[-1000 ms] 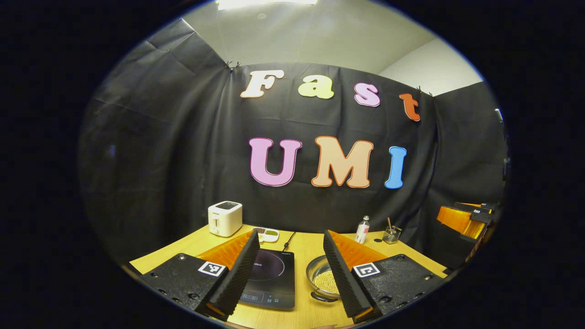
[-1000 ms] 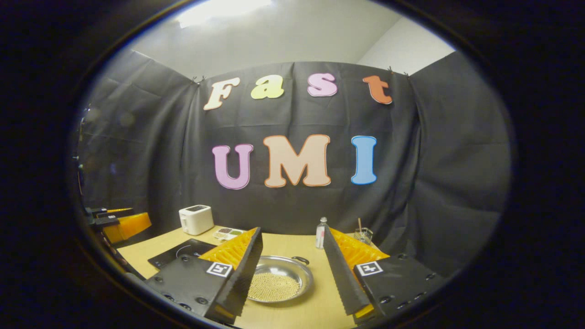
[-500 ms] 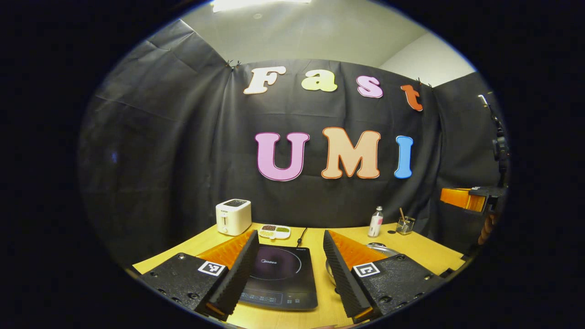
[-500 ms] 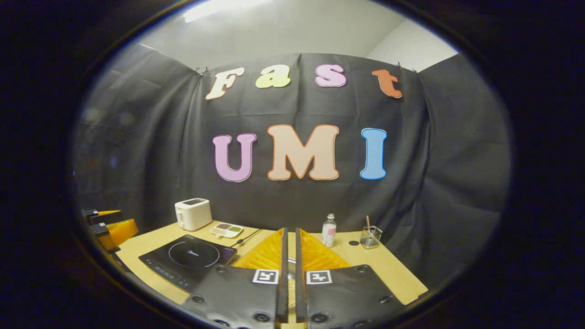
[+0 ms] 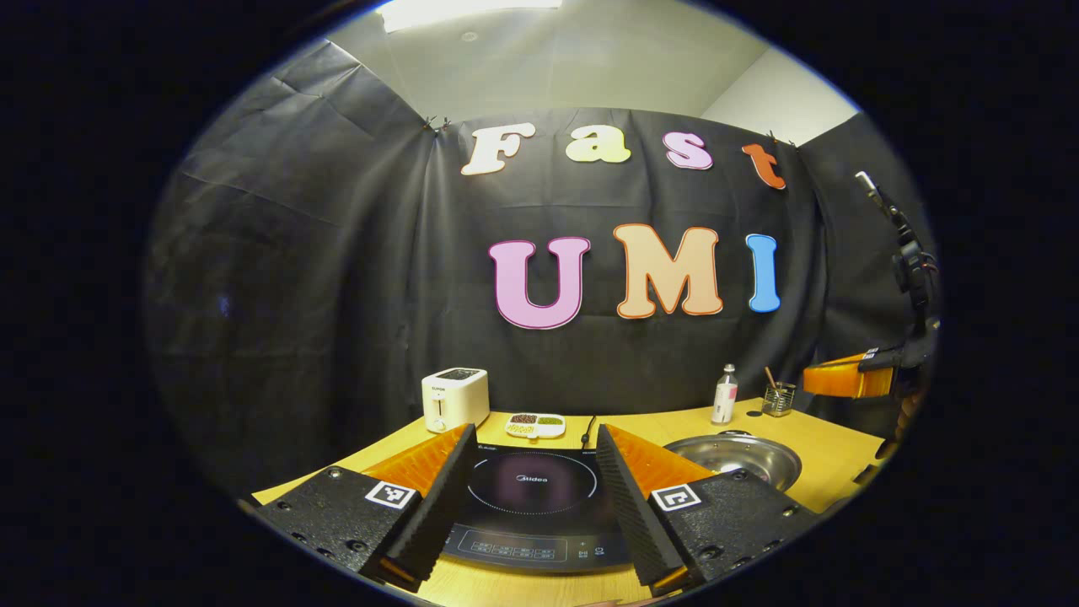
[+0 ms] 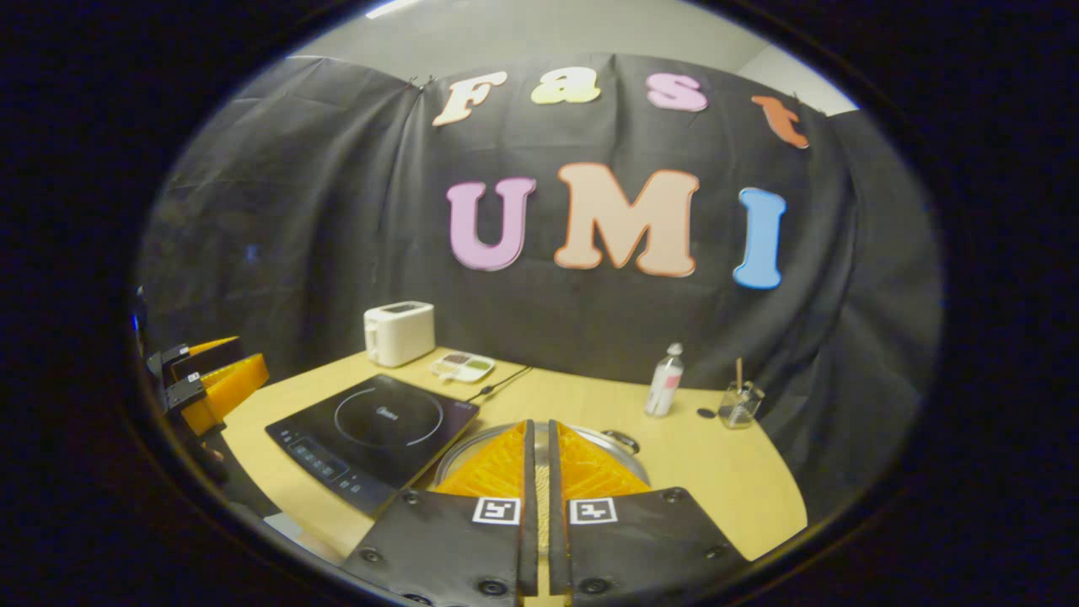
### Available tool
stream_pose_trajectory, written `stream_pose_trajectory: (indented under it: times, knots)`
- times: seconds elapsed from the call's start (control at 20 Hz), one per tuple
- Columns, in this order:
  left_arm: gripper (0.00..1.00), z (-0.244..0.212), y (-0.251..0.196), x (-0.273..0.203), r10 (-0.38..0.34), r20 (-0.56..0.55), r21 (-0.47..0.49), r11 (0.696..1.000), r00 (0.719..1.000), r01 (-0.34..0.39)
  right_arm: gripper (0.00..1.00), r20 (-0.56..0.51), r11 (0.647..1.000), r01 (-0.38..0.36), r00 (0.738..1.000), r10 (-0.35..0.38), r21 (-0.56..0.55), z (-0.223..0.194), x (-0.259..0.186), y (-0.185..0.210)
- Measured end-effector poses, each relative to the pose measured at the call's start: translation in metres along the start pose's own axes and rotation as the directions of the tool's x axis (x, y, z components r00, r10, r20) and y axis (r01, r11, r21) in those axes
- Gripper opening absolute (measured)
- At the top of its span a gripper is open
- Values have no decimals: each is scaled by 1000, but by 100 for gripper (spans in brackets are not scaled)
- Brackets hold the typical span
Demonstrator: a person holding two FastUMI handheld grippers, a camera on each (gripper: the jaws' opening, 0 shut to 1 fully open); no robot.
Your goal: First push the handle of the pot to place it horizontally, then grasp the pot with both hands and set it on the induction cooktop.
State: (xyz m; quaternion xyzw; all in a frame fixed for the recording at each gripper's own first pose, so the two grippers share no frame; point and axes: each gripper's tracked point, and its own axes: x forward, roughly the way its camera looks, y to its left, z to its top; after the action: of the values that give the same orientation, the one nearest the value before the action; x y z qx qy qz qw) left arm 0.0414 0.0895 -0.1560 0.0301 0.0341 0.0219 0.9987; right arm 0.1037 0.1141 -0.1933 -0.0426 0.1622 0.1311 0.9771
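While the left gripper (image 5: 531, 497) hangs with its fingers spread wide and nothing between them, the cooktop (image 5: 531, 497) lies on the desk (image 5: 826, 443) straight ahead, framed in the gap between the two fingers. To the right of the right-hand finger sits the pot (image 5: 733, 455), a shallow metal pan on the desk beside the cooktop and not on it. Past the fingertips, near the wall, stand a toaster (image 5: 455, 398), a small dish (image 5: 534, 424), a bottle (image 5: 724, 394) and a glass (image 5: 779, 398). In the right gripper view, the right gripper (image 6: 539, 459) has its fingers drawn together to a narrow slit, gripping nothing that can be seen; they hover above the pot's rim (image 6: 628, 447), which curves out on either side of them, with a small handle at its far right edge. Whether they touch the pot cannot be told. The cooktop lies left of these fingers, the bottle and glass ahead to their right.
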Motion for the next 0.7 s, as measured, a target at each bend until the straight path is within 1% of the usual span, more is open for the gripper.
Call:
stream_pose_trajectory:
  times: [0.05, 0.1, 0.15, 0.2, 0.25, 0.35, 0.4, 0.45, 0.5, 0.6, 0.7]
  knots:
    - [86, -8, 1, 0, -5, -8, 3, 1000, 1000, 5, 7, -67, 999, -43, 997, 43, 15, -16, 3, 11]
    - [86, -14, 3, 0, -7, -18, 2, 1000, 1000, 7, 2, -116, 998, -61, 991, 64, 35, -28, 5, 13]
    - [86, -16, 7, -1, -6, -16, -9, 1000, 1000, 6, 7, -162, 996, -69, 984, 77, 49, -36, 7, 15]
    - [86, -16, 8, 0, -9, -11, -18, 1000, 1000, 9, 2, -205, 995, -78, 975, 88, 57, -48, 8, 17]
    - [86, -20, 10, -2, -9, -26, -16, 1000, 1000, 8, 6, -241, 995, -84, 966, 96, 59, -57, 8, 19]
    - [86, -18, 17, 1, 13, -6, -17, 1000, 1000, -13, 6, -305, 995, -87, 947, 96, 43, -71, 8, 21]
    - [86, -18, 18, 1, 11, -9, -15, 1000, 1000, -11, 6, -332, 995, -90, 938, 99, 40, -78, 9, 23]
    - [87, -20, 17, 1, 7, -8, -14, 1000, 1000, -7, 2, -361, 994, -96, 927, 105, 43, -86, 7, 27]
    - [86, -21, 19, 1, 11, -11, -10, 1000, 1000, -11, 6, -396, 994, -100, 912, 110, 45, -95, 4, 31]
    - [87, -20, 26, 3, 26, -7, -10, 1000, 1000, -26, 6, -453, 994, -100, 885, 104, 32, -110, 1, 35]
    - [87, -22, 20, 4, 13, -10, -25, 1000, 1000, -13, 6, -483, 996, -90, 871, 92, 27, -115, 1, 38]
